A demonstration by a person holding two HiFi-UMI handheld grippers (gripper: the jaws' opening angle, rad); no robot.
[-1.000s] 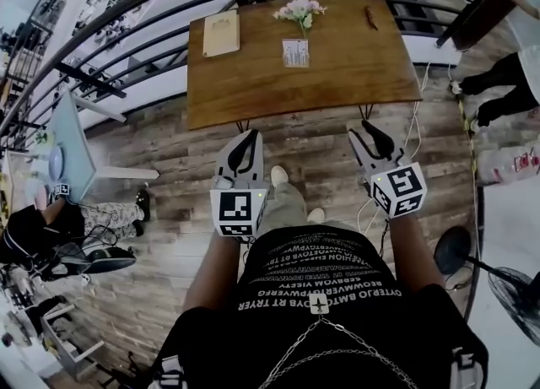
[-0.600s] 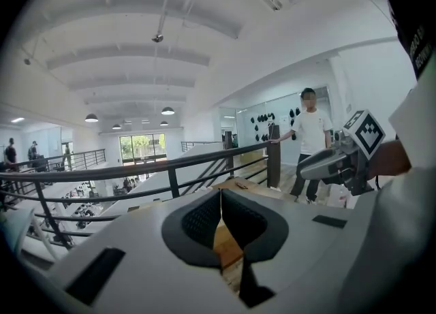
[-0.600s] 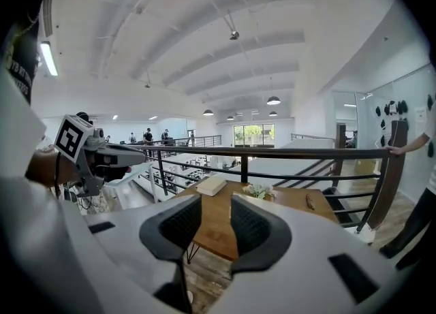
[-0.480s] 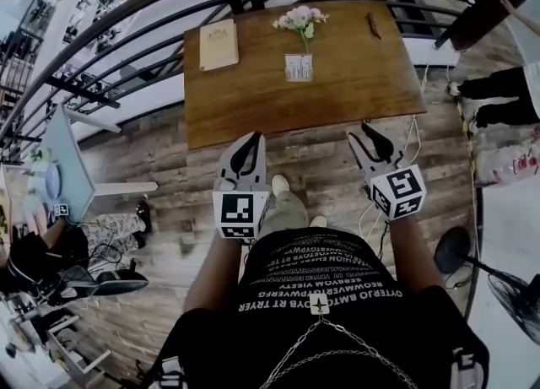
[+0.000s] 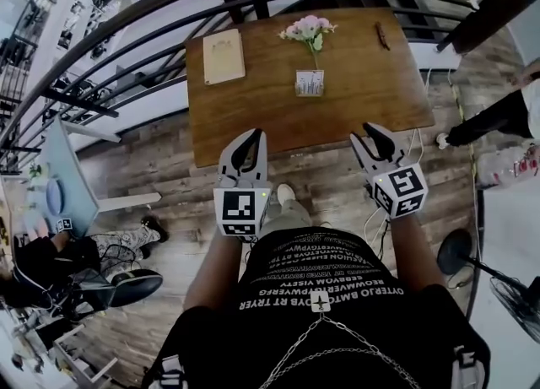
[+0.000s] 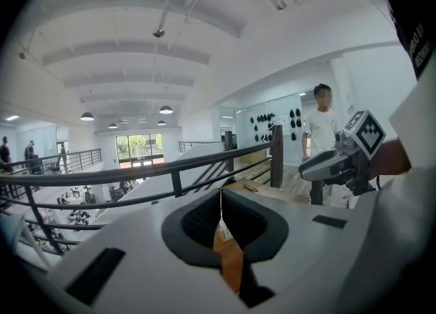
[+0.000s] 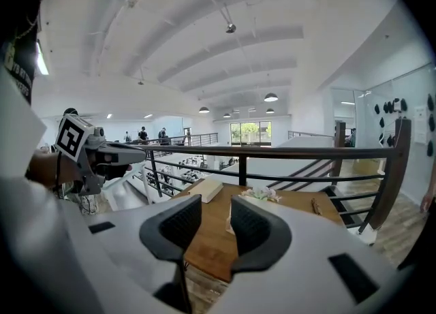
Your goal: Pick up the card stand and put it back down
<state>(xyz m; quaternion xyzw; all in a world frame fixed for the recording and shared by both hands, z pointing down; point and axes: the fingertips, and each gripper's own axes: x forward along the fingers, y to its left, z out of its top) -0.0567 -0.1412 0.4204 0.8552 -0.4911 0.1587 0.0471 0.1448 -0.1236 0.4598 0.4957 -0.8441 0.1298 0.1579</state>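
Facing tabletop (image 5: pixel 253 109): wide, sparsely set; long reach needed.
Right gripper (image 7: pixel 215 205): jaws parted, empty.
Left gripper (image 6: pixel 220 191): jaws together, empty.
Flowers (image 5: pixel 309 29): just behind card stand (image 5: pixel 310 83); overreach could topple them.
Card stand: mid-tabletop; off-centre pinch may tip it.

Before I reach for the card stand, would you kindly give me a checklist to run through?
1. Card stand upright on the table: ok.
2. Right gripper open and empty: ok.
3. Left gripper open: not ok, its jaws are together, holding nothing.
4. Grippers at the stand: not ok, both are by the table's near edge, well short of it.
5. Bare table in front of the stand: ok; flowers stand behind it.
6. Stand fits between the jaws: cannot tell.
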